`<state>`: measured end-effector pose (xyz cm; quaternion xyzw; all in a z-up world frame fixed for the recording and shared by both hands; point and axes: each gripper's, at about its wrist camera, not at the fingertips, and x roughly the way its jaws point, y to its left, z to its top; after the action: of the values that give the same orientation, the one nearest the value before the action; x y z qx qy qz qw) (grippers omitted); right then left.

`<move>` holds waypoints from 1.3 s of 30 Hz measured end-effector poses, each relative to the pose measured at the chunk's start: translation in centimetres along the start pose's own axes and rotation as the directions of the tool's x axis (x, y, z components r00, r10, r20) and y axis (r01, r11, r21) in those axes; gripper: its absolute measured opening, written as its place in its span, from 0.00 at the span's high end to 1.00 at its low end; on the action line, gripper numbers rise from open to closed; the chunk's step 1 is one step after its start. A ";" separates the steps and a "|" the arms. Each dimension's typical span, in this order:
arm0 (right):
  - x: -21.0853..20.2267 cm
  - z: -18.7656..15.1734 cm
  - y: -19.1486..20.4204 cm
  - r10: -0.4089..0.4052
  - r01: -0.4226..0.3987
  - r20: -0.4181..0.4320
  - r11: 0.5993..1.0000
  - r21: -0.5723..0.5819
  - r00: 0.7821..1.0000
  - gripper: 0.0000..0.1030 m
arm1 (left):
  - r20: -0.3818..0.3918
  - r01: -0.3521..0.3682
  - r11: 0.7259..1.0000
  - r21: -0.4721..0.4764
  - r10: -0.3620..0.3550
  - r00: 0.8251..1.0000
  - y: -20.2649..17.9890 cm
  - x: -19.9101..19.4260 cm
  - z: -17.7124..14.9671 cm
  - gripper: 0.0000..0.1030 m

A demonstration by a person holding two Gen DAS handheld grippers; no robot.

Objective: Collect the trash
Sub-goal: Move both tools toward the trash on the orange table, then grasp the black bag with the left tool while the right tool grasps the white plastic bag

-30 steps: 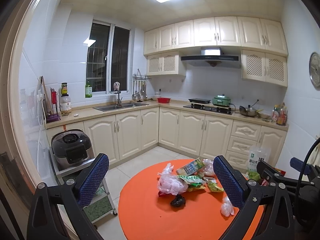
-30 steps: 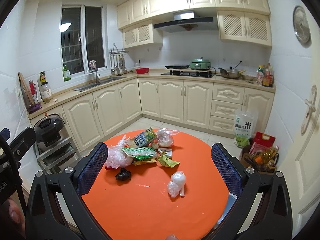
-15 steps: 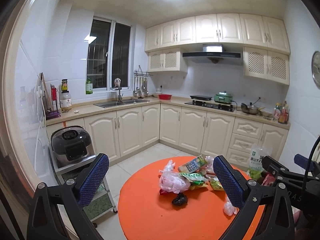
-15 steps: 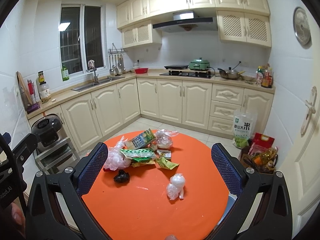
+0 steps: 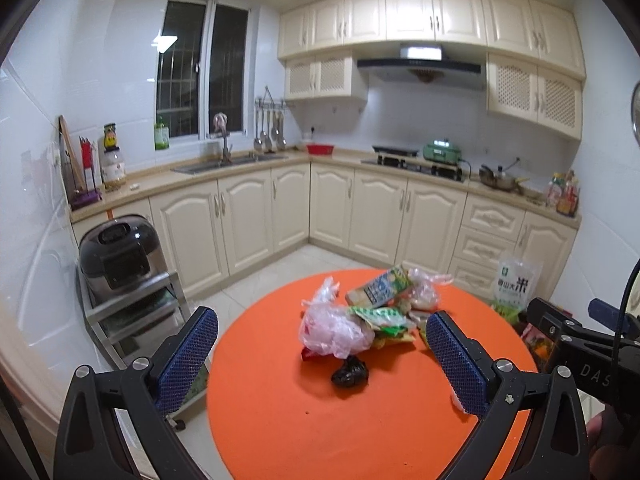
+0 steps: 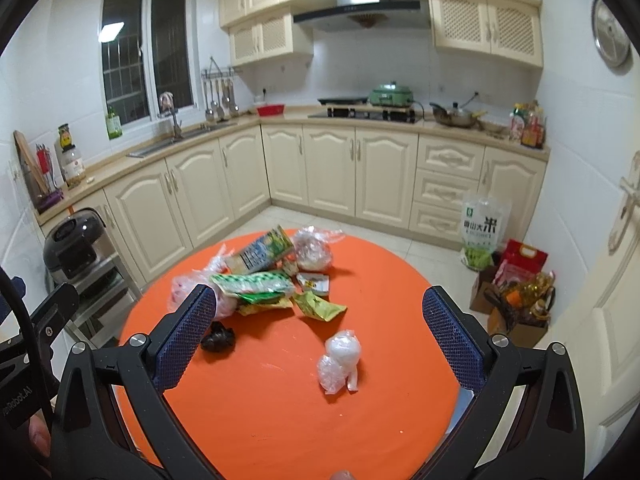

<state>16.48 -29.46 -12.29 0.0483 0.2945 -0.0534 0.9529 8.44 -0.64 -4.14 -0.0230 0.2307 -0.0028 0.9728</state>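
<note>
Both your wrist cameras look down from above, near the orange counter [image 5: 280, 420], toward the kitchen cabinets [image 6: 340, 168]. They share the trash pile [image 5: 360, 320] at mid-frame.

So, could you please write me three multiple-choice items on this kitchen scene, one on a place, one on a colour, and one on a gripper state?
1. Where does the small black bag lie?
A. on the floor
B. on the round table, nearer the camera than the wrapper pile
C. in the sink

2. What colour is the table top?
A. orange
B. white
C. green

3. How do the left gripper and right gripper stand?
A. both shut on trash
B. left shut, right open
C. both open and empty

Answers: 1 B, the black bag sits on the table in front of the pile. 2 A, the top is plain orange in both views. 3 C, each pair of blue pads stands wide apart with nothing between.
</note>
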 end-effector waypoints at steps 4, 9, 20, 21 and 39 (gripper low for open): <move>2.3 -0.7 -0.9 -0.008 0.009 -0.044 1.000 0.010 0.999 0.00 | -0.049 -0.001 1.000 0.016 0.002 0.999 -0.6 2.6 -0.3 0.01; 6.0 -2.2 -2.6 -0.026 0.030 -0.124 0.999 0.030 0.992 0.00 | -0.122 -0.009 0.999 0.031 0.013 0.992 -1.1 6.7 -1.4 0.01; 14.2 -6.6 -5.9 -0.020 0.048 -0.325 0.996 0.078 0.946 0.00 | -0.299 -0.019 0.998 0.055 0.034 0.954 -1.4 15.8 -4.0 0.01; 14.7 -7.0 -6.0 -0.018 0.048 -0.339 0.996 0.080 0.940 0.00 | -0.304 -0.018 0.998 0.058 0.035 0.952 -1.4 16.4 -4.1 0.01; 18.6 -9.2 -3.7 0.047 -0.048 -0.412 0.999 0.007 0.910 0.49 | -0.441 0.010 0.993 0.119 0.043 0.896 -2.5 26.7 -7.2 0.26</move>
<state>26.15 -33.39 -30.64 0.0638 0.4877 -0.0184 0.8705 29.11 -3.85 -22.45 0.0378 0.4455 -0.0134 0.8944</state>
